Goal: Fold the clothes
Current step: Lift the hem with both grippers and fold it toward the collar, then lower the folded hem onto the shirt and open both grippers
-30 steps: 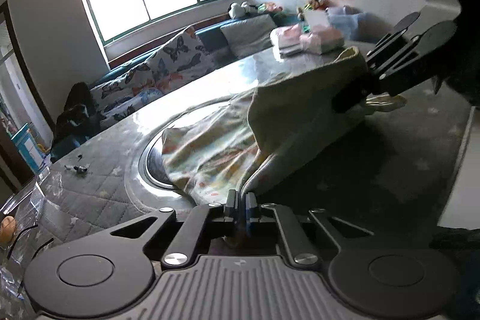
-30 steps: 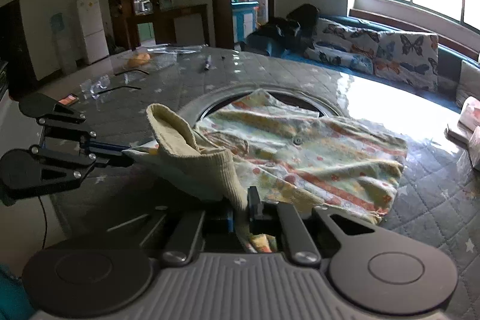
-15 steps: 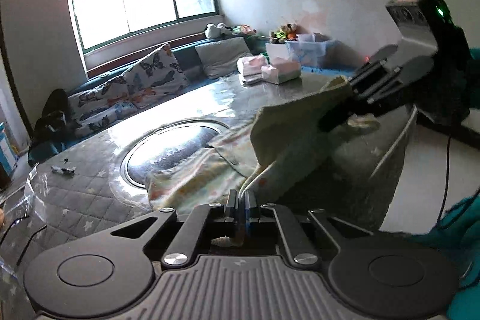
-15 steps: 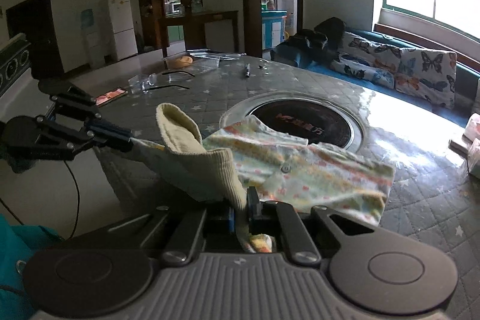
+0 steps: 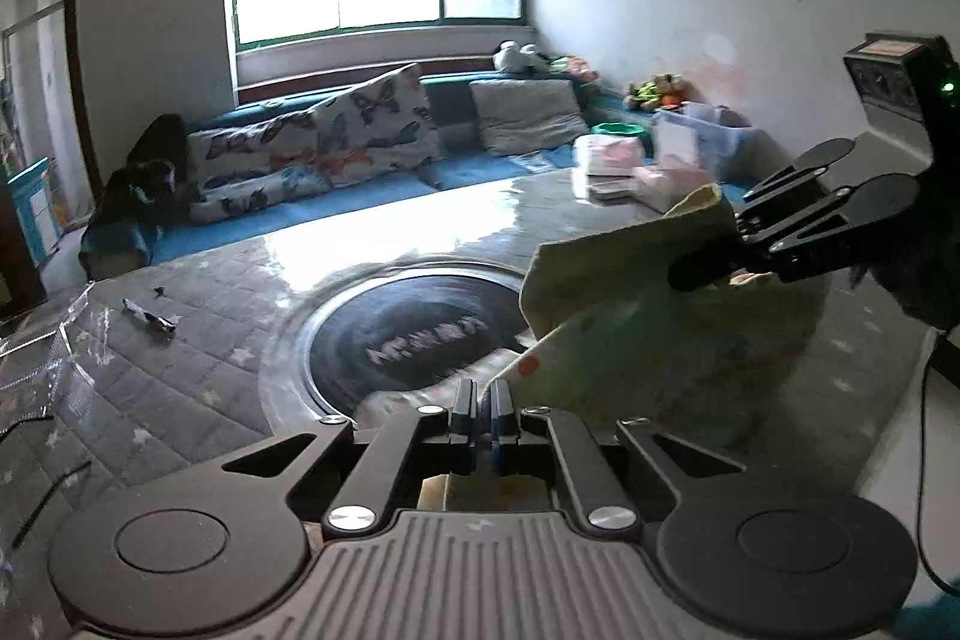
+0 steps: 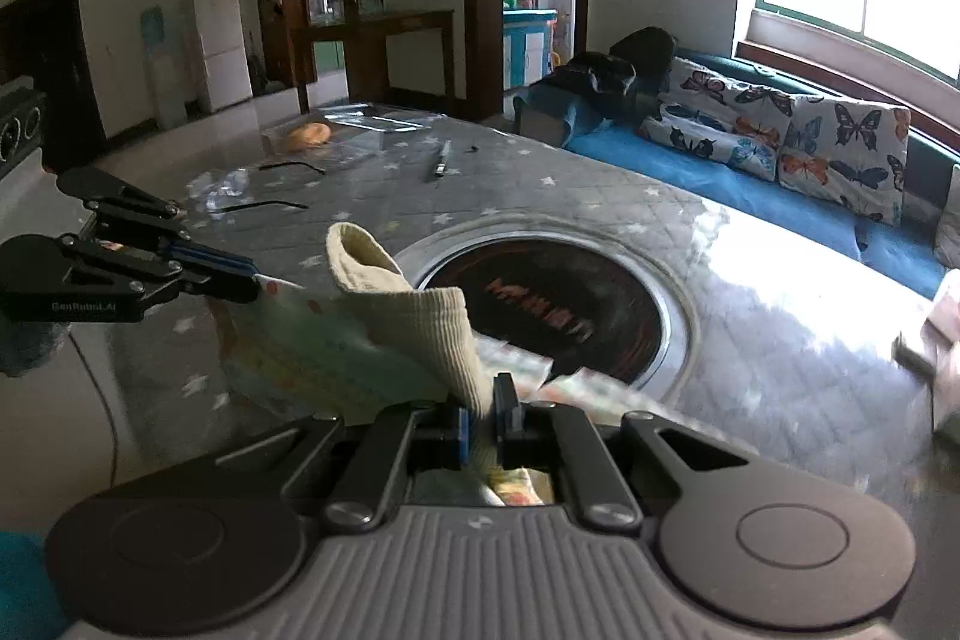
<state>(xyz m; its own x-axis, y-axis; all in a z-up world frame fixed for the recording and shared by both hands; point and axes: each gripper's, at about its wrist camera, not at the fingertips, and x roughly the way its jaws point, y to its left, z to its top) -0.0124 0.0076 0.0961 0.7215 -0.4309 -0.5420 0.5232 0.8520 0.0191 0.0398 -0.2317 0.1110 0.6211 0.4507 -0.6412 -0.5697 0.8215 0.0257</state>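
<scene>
The black left gripper (image 5: 482, 403) and black right gripper (image 6: 482, 409) each pinch an edge of a pale floral cotton garment with a cream ribbed cuff (image 6: 414, 322), lifted above the grey quilted table (image 6: 600, 196). Beyond lies a round black inset hob (image 5: 420, 334).

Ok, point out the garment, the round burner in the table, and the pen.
garment (image 6: 414, 322): right wrist view, on its ribbed cream cuff.
burner (image 5: 414, 334): left wrist view, on the dark glass centre.
pen (image 6: 440, 160): right wrist view, on the middle of its barrel.
</scene>
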